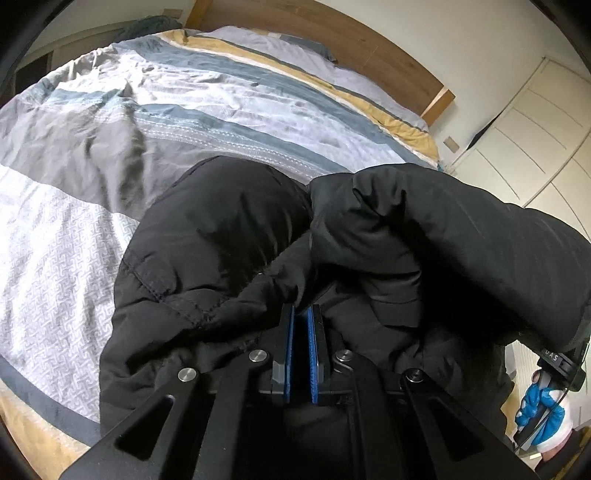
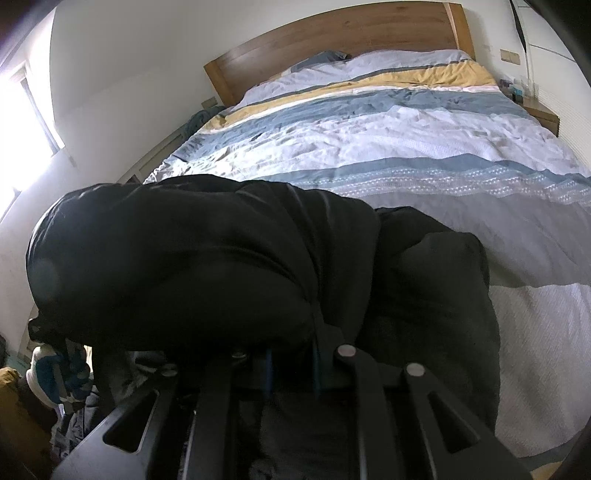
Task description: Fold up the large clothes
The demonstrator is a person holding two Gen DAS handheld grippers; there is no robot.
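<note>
A black padded jacket (image 1: 236, 236) hangs bunched in front of both cameras, above the near end of the bed. My left gripper (image 1: 302, 314) is shut on a fold of the jacket; its blue pads (image 1: 313, 343) stand close together with cloth pinched at the tips. In the right wrist view the jacket (image 2: 192, 266) drapes over my right gripper (image 2: 291, 354) and hides its fingertips; the blue pads (image 2: 269, 369) show only as slivers under the cloth. The gloved hand holding the right gripper (image 1: 543, 410) shows at the left view's lower right.
The bed (image 2: 424, 147) carries a striped duvet in grey, blue, white and yellow, with a wooden headboard (image 2: 332, 33) behind. White wardrobe doors (image 1: 535, 140) stand at the right. A bedside table (image 2: 543, 114) is by the headboard. A bright window (image 2: 22, 122) is at the left.
</note>
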